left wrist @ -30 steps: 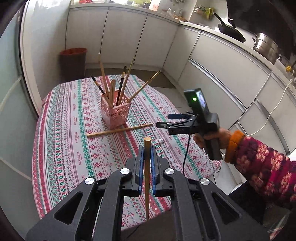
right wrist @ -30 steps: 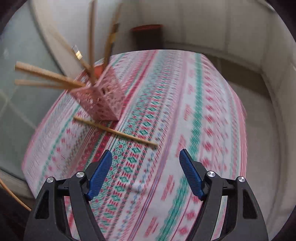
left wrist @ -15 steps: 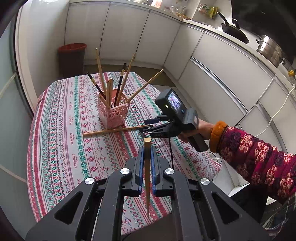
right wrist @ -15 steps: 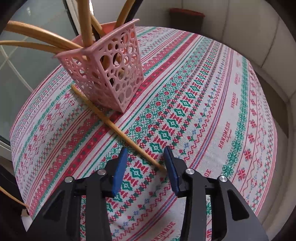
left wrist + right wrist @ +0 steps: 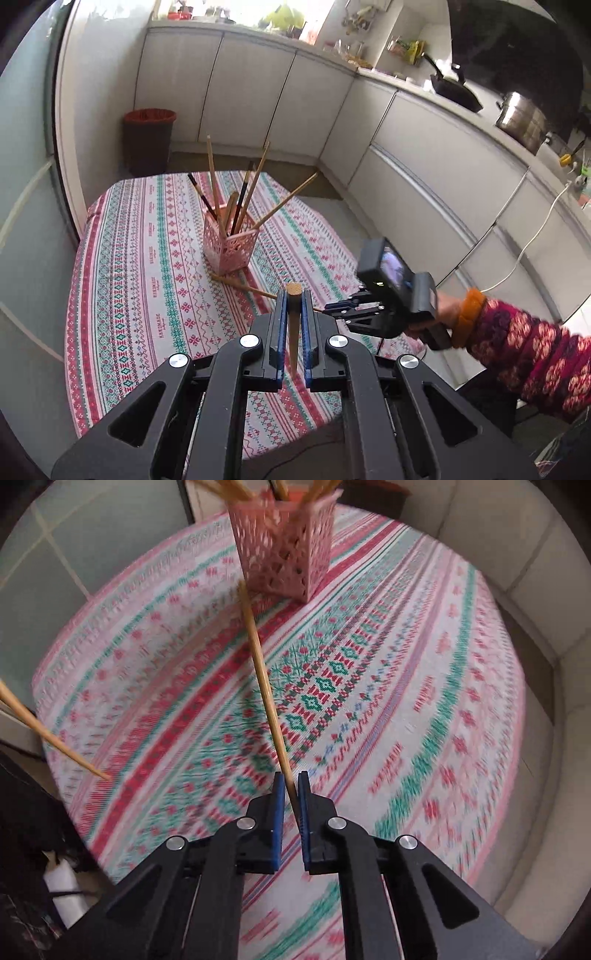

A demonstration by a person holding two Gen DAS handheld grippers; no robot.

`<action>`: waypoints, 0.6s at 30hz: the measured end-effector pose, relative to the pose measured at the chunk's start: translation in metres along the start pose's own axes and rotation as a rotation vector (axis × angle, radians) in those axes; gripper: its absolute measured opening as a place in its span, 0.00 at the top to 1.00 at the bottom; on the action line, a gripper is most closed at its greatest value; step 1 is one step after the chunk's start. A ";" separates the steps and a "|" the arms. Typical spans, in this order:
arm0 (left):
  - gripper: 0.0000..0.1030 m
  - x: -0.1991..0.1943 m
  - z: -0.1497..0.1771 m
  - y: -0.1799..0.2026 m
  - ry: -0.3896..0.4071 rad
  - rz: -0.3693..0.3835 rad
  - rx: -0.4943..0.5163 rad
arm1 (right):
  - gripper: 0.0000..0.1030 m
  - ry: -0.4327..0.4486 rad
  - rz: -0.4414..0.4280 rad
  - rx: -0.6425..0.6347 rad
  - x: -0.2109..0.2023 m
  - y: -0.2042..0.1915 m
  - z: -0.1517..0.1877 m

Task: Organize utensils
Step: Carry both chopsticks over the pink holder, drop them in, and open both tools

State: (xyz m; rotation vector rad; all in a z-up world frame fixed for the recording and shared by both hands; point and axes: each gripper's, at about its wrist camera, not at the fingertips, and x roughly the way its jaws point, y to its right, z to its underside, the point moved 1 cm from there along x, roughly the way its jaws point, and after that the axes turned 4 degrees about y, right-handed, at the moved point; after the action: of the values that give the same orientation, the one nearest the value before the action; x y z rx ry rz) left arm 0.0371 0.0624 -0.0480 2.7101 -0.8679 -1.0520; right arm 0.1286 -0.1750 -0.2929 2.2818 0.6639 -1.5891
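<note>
Desk (image 5: 122,280) under a striped, patterned cloth (image 5: 424,686), carrying a pink basket and one loose chopstick.

The cloth, banded in red, green and white, covers the whole top and hangs over its edges. The basket (image 5: 229,245), a pink lattice holder, stands upright near the middle of the desk with several chopsticks leaning out of it. The loose chopstick (image 5: 262,679) lies with its far end just beside the basket's base and runs away from the basket toward the near edge; whether its near end rests on the cloth cannot be told.
</note>
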 end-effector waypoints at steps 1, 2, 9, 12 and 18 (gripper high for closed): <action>0.94 -0.003 0.000 -0.001 0.010 0.002 -0.004 | 0.93 0.032 0.010 0.034 -0.013 0.000 0.001; 0.94 -0.005 -0.001 -0.001 0.017 0.002 -0.009 | 0.93 0.054 0.018 0.056 -0.022 -0.001 0.002; 0.94 -0.015 -0.006 -0.007 0.075 -0.021 -0.042 | 0.95 0.272 0.068 0.182 -0.098 -0.008 -0.002; 0.94 -0.015 -0.007 -0.009 0.084 -0.039 -0.056 | 0.95 0.362 0.067 0.244 -0.122 -0.008 -0.006; 0.94 -0.014 -0.012 -0.013 0.107 -0.071 -0.083 | 0.95 0.464 0.049 0.309 -0.148 0.000 -0.012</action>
State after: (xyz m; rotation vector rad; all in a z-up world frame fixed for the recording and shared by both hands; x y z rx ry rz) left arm 0.0425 0.0798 -0.0347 2.7166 -0.7001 -0.9234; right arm 0.0955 -0.2006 -0.1505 2.9125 0.4794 -1.2114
